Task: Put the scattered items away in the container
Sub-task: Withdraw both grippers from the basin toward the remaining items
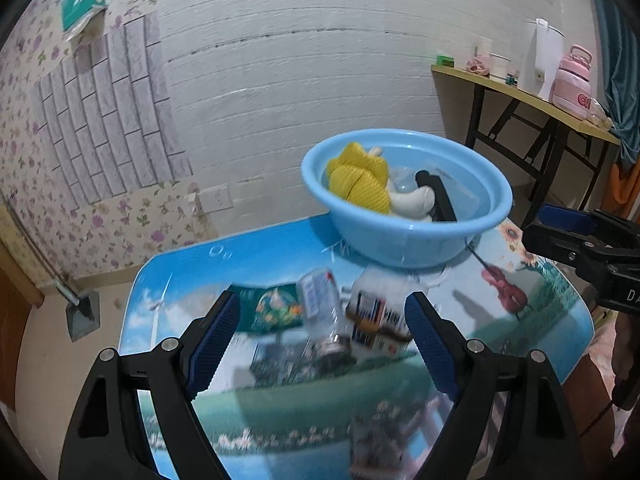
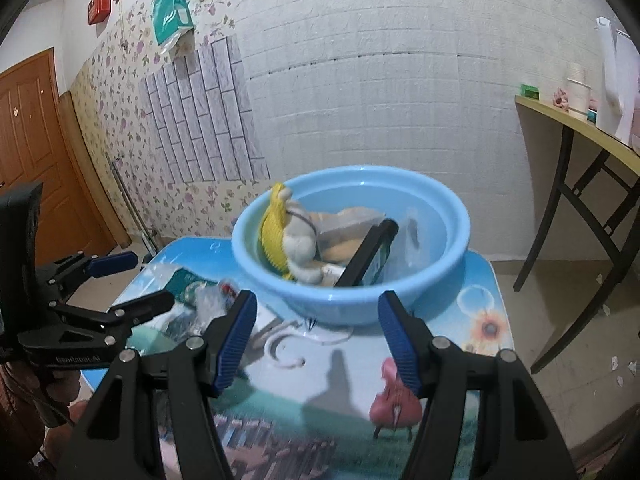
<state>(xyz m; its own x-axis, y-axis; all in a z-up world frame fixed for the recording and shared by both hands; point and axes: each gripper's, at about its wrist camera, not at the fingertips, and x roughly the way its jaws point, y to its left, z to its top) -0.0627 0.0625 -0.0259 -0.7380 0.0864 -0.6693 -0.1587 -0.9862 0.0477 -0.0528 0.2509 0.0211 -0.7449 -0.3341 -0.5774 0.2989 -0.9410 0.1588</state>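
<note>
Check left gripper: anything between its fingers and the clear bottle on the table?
Nothing visible. The left gripper is open, and the clear bottle lies on the table in line with the gap between its fingers, beside a white labelled bottle. Motion blur hides contact.

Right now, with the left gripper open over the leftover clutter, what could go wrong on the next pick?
1. The clear plastic bottle, white printed carton and green printed packet lie bunched between the left gripper's open jaws; closing may catch two items or knock one off the picture-printed table.
2. The light blue plastic basin sits near the far table edge, already holding a yellow-and-white plush toy and a leaning black flat object; a careless drop could shove it.
</note>
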